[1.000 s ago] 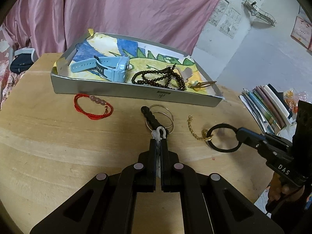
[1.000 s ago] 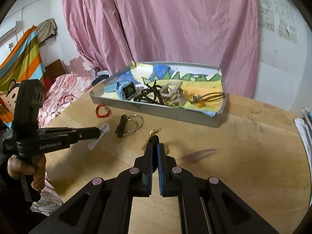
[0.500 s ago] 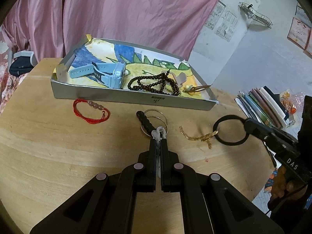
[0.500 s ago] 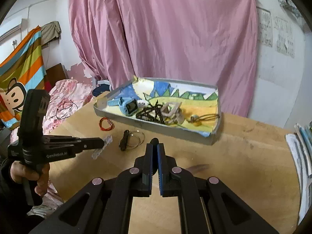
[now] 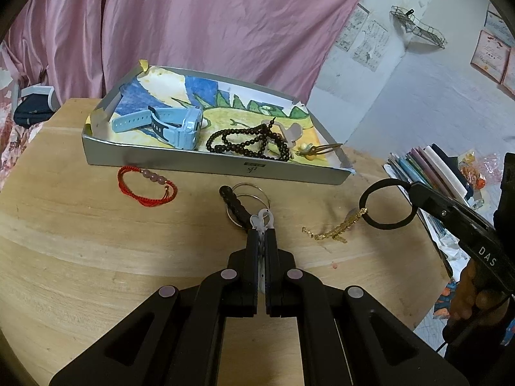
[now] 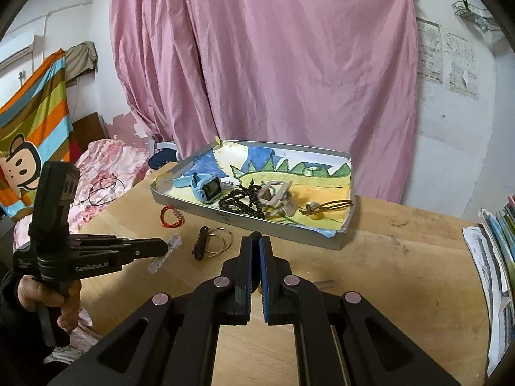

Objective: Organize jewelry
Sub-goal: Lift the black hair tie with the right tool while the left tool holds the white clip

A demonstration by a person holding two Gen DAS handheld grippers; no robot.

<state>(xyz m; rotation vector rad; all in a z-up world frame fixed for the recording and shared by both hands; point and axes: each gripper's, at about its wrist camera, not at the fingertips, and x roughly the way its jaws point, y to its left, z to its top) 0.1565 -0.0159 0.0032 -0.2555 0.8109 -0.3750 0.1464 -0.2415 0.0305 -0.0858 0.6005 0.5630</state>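
Left wrist view: left tongs [image 5: 263, 225] pinched on a pale translucent clip [image 5: 262, 220], above the wooden surface [image 5: 80, 257]. Right tongs [image 5: 415, 193] hold a black hair tie [image 5: 386, 206], a gold chain [image 5: 334, 231] dangling from it onto the surface. Red cord bracelet [image 5: 146, 186] lies before the grey tray [image 5: 209, 162].

Right wrist view: right tongs [image 6: 256, 241] narrow; the tie is hardly visible, likely hidden between them. Clip [image 6: 165, 252] looks frosted.

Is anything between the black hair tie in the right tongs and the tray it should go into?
Nothing solid blocks it. The black hair tie, held by the right tongs, hangs beside the tray, above table level. The gold chain has snagged on the loop and trails to the table, so it may drag along.
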